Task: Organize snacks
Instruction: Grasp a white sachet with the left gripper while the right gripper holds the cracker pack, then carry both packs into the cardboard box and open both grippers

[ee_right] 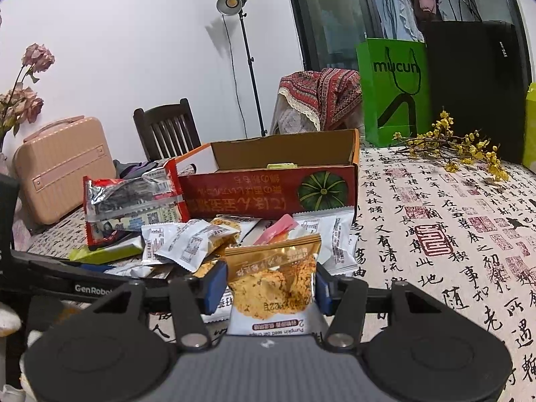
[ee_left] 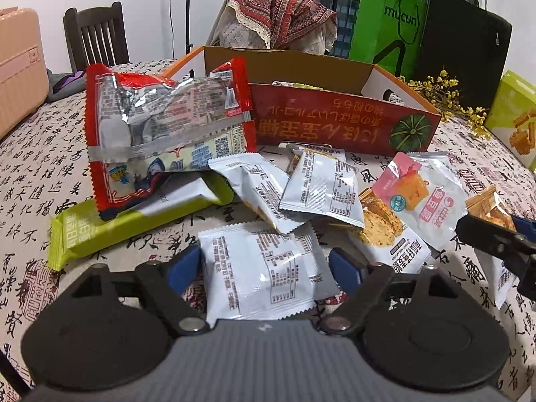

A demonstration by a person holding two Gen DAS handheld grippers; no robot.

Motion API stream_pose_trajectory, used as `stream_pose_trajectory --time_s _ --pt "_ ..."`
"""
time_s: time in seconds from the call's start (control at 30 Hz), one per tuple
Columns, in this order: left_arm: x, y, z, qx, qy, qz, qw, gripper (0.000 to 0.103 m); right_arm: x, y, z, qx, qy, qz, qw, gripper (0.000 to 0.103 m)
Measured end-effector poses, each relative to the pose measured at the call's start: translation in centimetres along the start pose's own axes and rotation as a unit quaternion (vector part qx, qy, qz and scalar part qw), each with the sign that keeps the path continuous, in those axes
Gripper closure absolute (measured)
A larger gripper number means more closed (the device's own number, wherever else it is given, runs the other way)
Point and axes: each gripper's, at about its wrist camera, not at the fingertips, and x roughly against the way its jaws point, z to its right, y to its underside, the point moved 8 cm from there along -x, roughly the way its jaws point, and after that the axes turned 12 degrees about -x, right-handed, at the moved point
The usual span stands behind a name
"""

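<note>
Several snack packets lie scattered on the calligraphy tablecloth in front of an open red and orange cardboard box (ee_left: 345, 124). My left gripper (ee_left: 264, 268) is open, its blue pads on either side of a white packet (ee_left: 261, 268) lying flat. A big red and silver bag (ee_left: 160, 127) leans on the box over a green bar (ee_left: 134, 221). My right gripper (ee_right: 269, 284) is shut on a gold and white crisp packet (ee_right: 273, 284), held upright. The right gripper also shows at the right edge of the left wrist view (ee_left: 499, 231). The box (ee_right: 268, 191) stands behind the pile.
A pink case (ee_right: 63, 167) and a dark chair (ee_right: 167, 130) stand at the far left. A green bag (ee_right: 392, 93), a black bag (ee_right: 475, 90) and yellow flowers (ee_right: 452, 147) stand at the back right. A green snack box (ee_left: 516, 117) is at the right.
</note>
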Motion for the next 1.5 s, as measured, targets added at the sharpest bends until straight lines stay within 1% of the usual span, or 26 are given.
stream_pose_trajectory --time_s 0.3,0.4,0.53,0.63,0.67,0.7,0.77,1.07,1.5 --pt "0.5 0.3 -0.3 0.007 0.011 0.005 0.9999 0.023 0.2 0.3 -0.5 0.006 0.0 -0.002 1.0 0.05" --pt "0.7 0.5 -0.4 0.007 0.004 0.007 0.9999 0.023 0.3 0.3 -0.7 0.007 0.001 -0.002 1.0 0.049" --pt "1.1 0.8 -0.6 0.008 0.005 0.01 0.9999 0.026 0.4 0.4 -0.8 0.008 0.002 -0.002 1.0 0.049" --pt "1.5 0.8 -0.8 0.009 0.003 0.017 0.9998 0.032 0.6 0.5 -1.0 0.01 0.002 -0.002 1.0 0.049" --pt "1.6 0.8 -0.9 0.007 0.0 0.02 0.9998 0.039 0.6 0.6 -1.1 0.011 0.002 -0.002 1.0 0.049" --pt "1.8 0.7 -1.0 0.005 0.0 0.022 0.9997 0.042 0.7 0.6 -1.2 0.012 0.001 -0.002 1.0 0.049" --pt "1.9 0.9 -1.1 0.007 0.005 0.022 0.9997 0.044 0.8 0.6 -1.4 0.014 0.001 -0.002 1.0 0.049" --pt "2.8 1.4 -1.3 0.004 0.003 0.033 0.9995 0.047 1.2 0.8 -1.9 0.019 0.002 -0.001 1.0 0.049" --pt "5.0 1.3 -1.6 -0.003 -0.002 0.064 0.998 0.048 1.8 0.8 -2.5 0.026 0.001 0.002 1.0 0.049"
